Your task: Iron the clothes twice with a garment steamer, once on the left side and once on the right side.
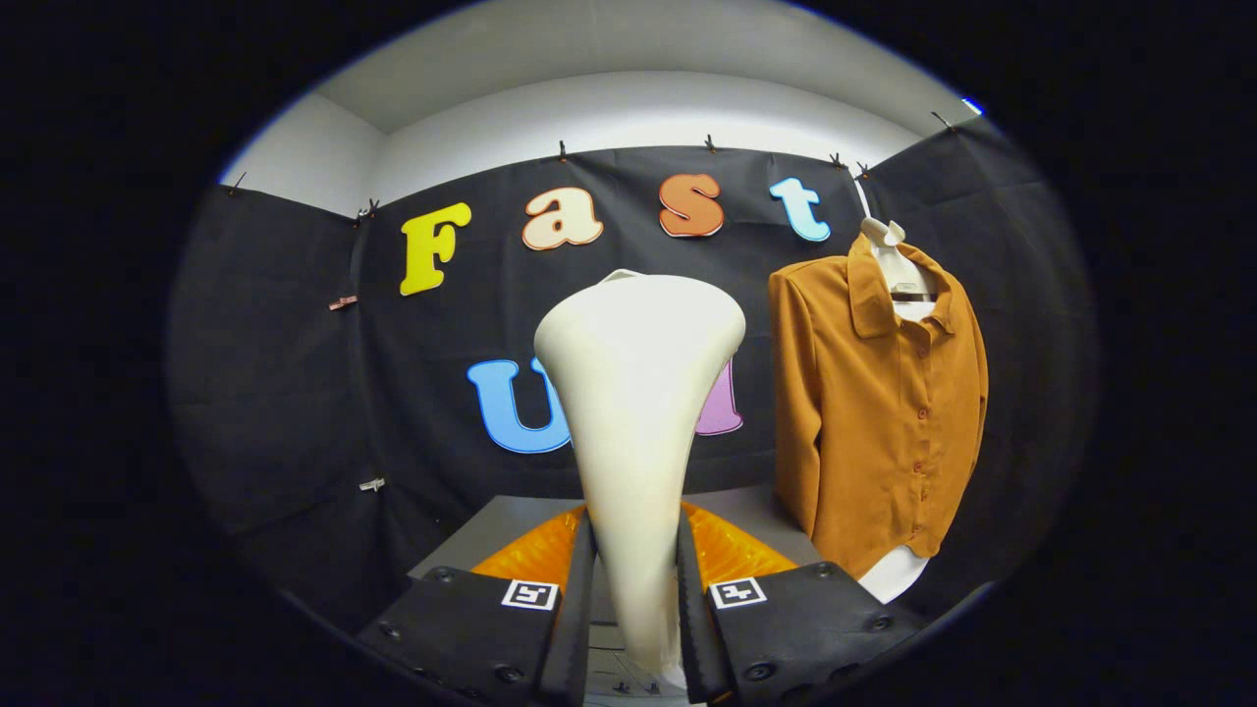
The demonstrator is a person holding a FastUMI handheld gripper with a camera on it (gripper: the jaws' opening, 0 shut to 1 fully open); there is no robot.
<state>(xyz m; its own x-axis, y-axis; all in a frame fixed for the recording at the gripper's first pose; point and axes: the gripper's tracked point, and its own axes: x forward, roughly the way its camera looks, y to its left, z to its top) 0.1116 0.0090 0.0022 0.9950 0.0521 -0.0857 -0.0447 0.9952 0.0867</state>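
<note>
Closest in, gripper (pixel 634 589) clamped tight on the thin handle of the white garment steamer (pixel 638 393), one finger pressing each side. Standing tall, wide head up top. Farther off and to the right, orange-brown shirt (pixel 879 412) hanging on a white hanger (pixel 884 236), buttons facing here. Probably needs a swing right, then up-and-down strokes.

No legible text — markers unreadable.

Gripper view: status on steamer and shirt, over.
Claw shut on cream plastic garment steamer, held upright. Rust-orange button shirt hangs beyond, off to the right, untouched. Nothing between them.
</note>
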